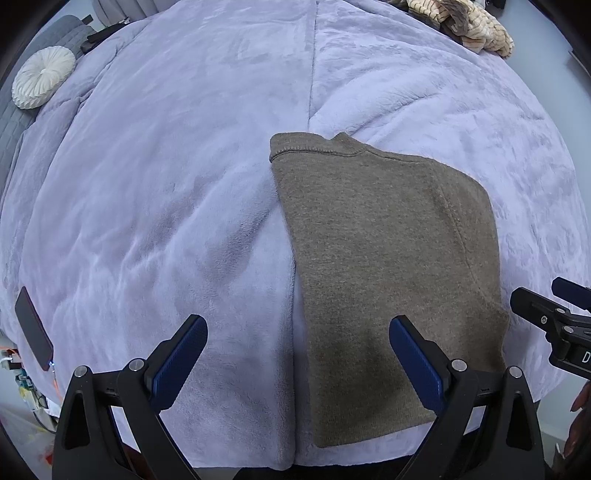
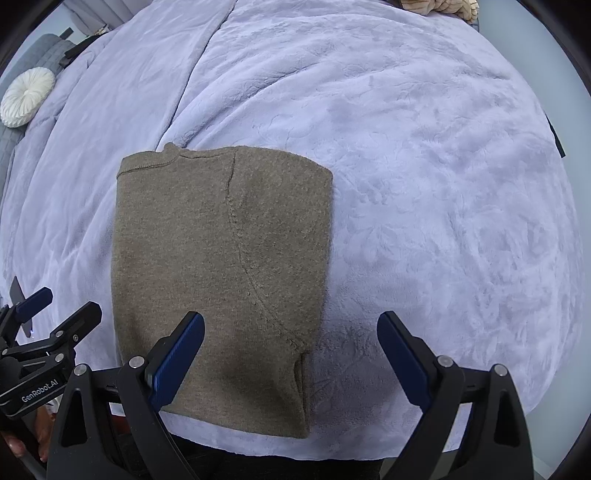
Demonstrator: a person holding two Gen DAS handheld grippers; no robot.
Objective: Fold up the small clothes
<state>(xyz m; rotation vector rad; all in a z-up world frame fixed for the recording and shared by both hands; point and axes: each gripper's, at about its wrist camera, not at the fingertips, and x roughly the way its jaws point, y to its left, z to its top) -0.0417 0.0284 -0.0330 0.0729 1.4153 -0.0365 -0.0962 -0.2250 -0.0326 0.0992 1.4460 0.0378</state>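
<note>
both claws, left claw (image 1: 298, 334) and right claw (image 2: 290, 330), hover wide open, empty, over the folded sweater (image 2: 221, 280)

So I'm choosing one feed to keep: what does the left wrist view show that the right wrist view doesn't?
Only the left wrist view shows the dark phone at the blanket's left edge and the striped plush heap in full. Only the right wrist view shows the garment's layered right edge. Both share the folded brown garment on the lilac blanket, the round white cushion, and both grippers, left and right, open.
</note>
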